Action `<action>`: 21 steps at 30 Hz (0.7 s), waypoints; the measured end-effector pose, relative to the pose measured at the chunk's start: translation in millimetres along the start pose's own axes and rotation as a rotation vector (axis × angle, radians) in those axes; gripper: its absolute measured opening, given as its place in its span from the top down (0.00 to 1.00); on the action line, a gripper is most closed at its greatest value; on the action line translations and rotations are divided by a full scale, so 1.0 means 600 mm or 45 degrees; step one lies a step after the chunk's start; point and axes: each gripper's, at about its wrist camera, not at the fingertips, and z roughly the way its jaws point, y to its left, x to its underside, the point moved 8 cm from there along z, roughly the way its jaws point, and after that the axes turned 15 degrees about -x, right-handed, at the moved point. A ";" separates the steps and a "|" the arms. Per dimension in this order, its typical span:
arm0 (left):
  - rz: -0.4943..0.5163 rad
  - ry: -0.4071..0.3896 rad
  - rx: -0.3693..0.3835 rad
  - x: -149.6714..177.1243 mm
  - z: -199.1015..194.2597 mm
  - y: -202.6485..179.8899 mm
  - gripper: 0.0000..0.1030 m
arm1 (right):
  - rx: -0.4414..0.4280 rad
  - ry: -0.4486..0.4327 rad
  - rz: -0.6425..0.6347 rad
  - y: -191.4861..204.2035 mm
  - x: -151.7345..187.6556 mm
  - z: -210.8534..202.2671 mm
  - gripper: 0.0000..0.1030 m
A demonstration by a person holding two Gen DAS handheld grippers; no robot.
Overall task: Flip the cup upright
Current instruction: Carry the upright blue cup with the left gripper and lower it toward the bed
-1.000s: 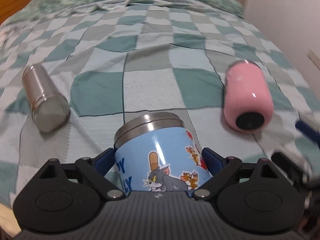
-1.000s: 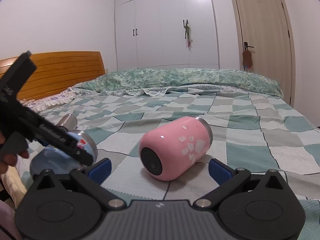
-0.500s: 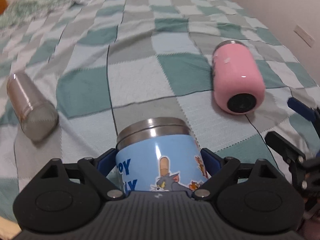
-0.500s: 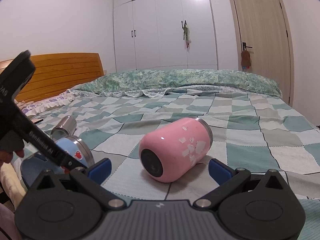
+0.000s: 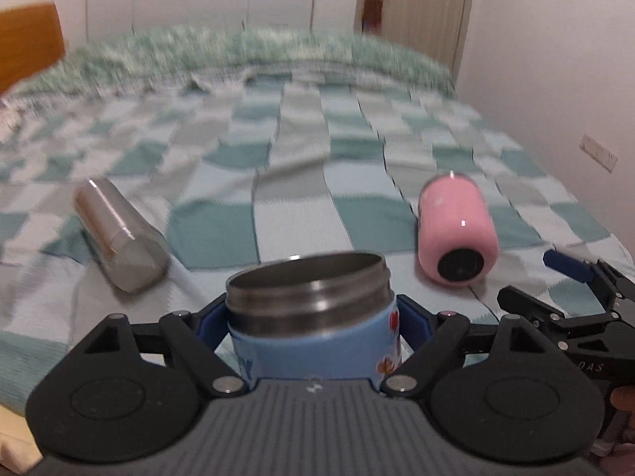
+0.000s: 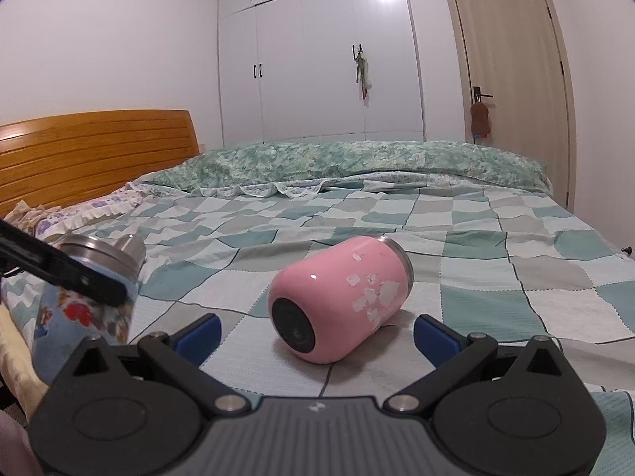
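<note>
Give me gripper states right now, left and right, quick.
Left gripper: closed on the blue cartoon cup, mouth up.
Right gripper: open, holding nothing, with the pink cup lying on its side just ahead.

Checkered bed [image 6: 456, 246] bearing toppled pink cup [image 6: 339, 301], steel cup [image 5: 119, 234] on side.

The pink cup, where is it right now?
In the right wrist view the pink cup lies on its side on the checked bedspread, just ahead of the open right gripper.
</note>
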 end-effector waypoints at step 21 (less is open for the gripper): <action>-0.008 -0.402 -0.285 -0.004 0.047 0.071 0.12 | 0.050 0.000 -0.033 0.009 0.004 0.002 0.00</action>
